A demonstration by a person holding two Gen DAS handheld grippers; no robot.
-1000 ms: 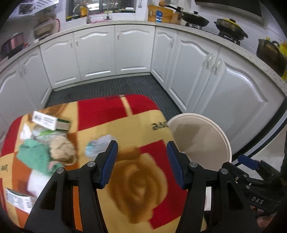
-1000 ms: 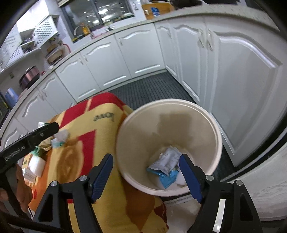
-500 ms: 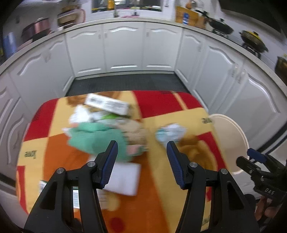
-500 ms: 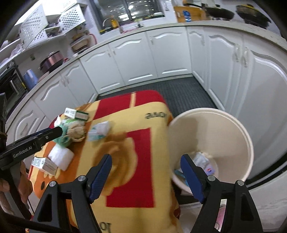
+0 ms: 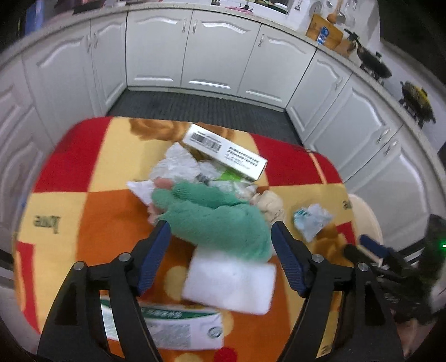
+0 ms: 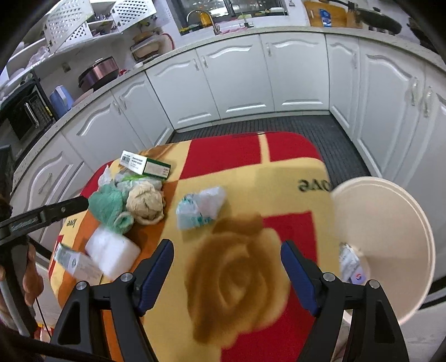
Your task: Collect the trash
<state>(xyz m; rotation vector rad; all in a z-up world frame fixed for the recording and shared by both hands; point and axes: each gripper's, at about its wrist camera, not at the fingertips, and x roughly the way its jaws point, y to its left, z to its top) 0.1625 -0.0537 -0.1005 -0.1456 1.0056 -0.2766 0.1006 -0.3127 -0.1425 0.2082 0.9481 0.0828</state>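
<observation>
my left tool point(image 5: 218, 242) is opening wide, empty, over the green cloth point(image 5: 220, 220) in the trash pile on the worktop point(image 5: 92, 211); i should straddle it squarely before closing.

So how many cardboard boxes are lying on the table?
2: one barcode box at the table's far edge behind the pile, one green-printed box at the near edge; the pile may hide more.

We see a kitchen with white cabinets point(image 6: 242, 80) curving around a dark ribbed floor mat point(image 6: 278, 125). A pale worktop point(image 6: 292, 30) carries a sink tap point(image 6: 205, 18), a black pan point(image 5: 375, 66) and a microwave point(image 6: 26, 114). A window point(image 6: 251, 5) reflects ceiling lights.
</observation>
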